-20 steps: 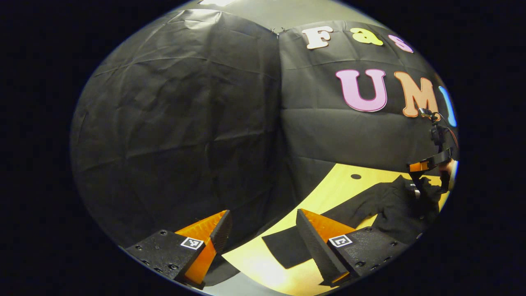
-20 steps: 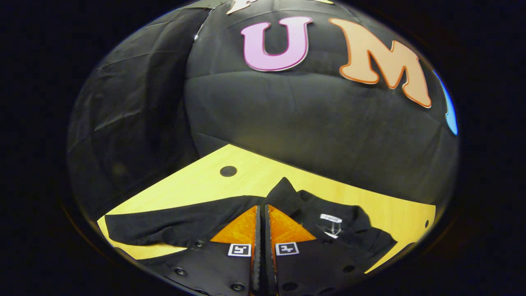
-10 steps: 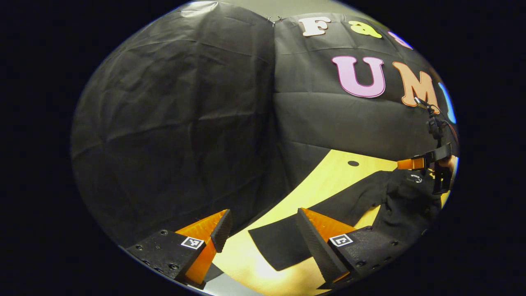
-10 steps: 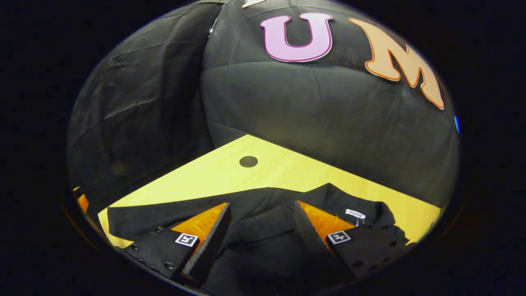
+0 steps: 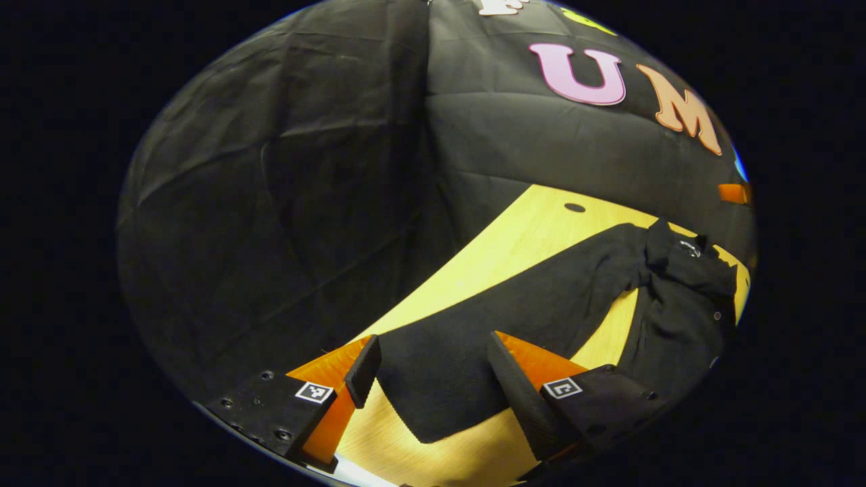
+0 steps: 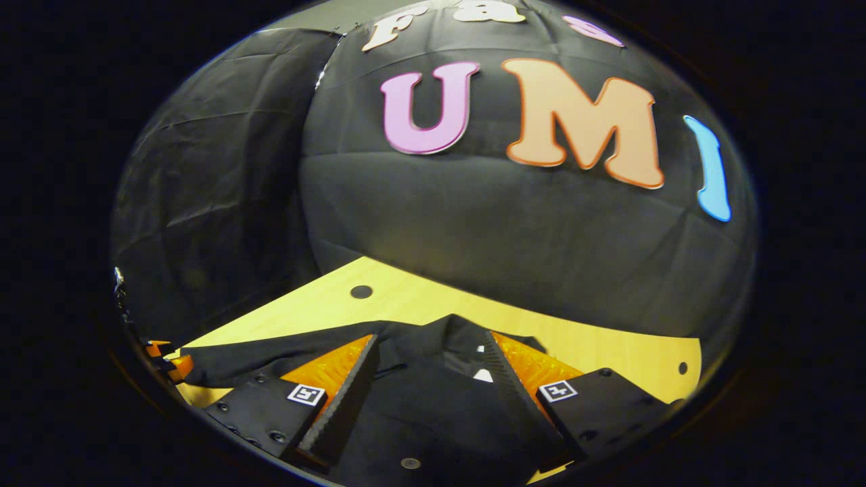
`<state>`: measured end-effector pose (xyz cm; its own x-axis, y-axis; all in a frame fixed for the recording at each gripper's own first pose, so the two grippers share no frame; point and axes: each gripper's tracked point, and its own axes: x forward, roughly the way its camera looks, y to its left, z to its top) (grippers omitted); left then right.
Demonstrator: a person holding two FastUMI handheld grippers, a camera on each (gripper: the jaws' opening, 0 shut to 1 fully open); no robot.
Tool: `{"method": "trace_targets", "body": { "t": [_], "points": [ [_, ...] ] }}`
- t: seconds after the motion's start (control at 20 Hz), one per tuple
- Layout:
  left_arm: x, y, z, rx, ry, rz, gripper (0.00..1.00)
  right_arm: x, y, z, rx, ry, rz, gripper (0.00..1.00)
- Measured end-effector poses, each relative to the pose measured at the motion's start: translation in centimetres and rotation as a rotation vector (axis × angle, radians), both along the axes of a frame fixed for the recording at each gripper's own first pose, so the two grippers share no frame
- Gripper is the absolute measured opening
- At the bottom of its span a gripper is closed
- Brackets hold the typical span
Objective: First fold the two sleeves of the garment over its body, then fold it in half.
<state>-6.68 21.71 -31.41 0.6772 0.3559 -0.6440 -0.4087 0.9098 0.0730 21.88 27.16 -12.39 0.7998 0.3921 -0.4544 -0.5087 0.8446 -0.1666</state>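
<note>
A black long-sleeved garment lies on the yellow wooden table. One sleeve is stretched out toward my left gripper, which is open, its fingers straddling the cuff just above the sleeve end. The collar with its white label is at the far right. In the right gripper view the garment's body lies under my right gripper, which is open over the collar area with the label between its fingers. The same sleeve runs left toward the left gripper.
The table has a dark round hole near its back corner and a small one near its right edge. The black cloth wall closes in behind it. An orange part of the right gripper shows at the far right.
My right gripper, shut over the garment near the collar a second ago, has opened and drawn back. My left gripper has moved forward and down until its open fingers straddle the sleeve end.
</note>
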Motion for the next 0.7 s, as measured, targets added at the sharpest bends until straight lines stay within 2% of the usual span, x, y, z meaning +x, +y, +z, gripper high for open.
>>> {"method": "trace_targets", "body": {
  "t": [0.2,0.3,0.35,0.4,0.45,0.5,0.55,0.6,0.7],
  "points": [
    [-0.5,0.0,-1.8,0.003,0.07,0.029,0.96,-0.5,-5.8,4.2,0.043,-0.086,-0.122,0.99],
    [-0.4,0.0,-1.7,0.004,0.041,0.031,1.0,-0.9,-8.3,5.2,0.057,-0.122,-0.174,0.99],
    [-0.7,-0.1,-1.7,0.001,0.04,0.031,0.96,-1.3,-9.7,5.3,0.048,-0.131,-0.2,0.98],
    [-0.7,0.1,-1.8,0.0,0.03,0.031,1.0,-1.8,-10.9,5.2,0.039,-0.129,-0.221,0.96],
    [-0.8,0.0,-1.9,-0.01,0.027,0.034,0.96,-2.0,-12.2,5.0,0.037,-0.121,-0.242,0.99],
    [-0.7,-0.1,-1.8,-0.022,0.012,0.032,0.96,-2.5,-13.0,4.9,0.044,-0.111,-0.261,0.98],
    [-0.6,-0.3,-1.8,-0.035,0.008,0.037,0.92,-3.3,-14.0,4.8,0.054,-0.099,-0.278,0.98],
    [-0.4,-0.5,-2.0,-0.048,-0.005,0.037,0.93,-4.1,-15.1,4.6,0.061,-0.09,-0.297,0.98],
    [-0.2,-1.0,-2.1,-0.058,-0.005,0.024,0.86,-5.5,-17.4,4.2,0.054,-0.08,-0.334,0.98]
  ]
}}
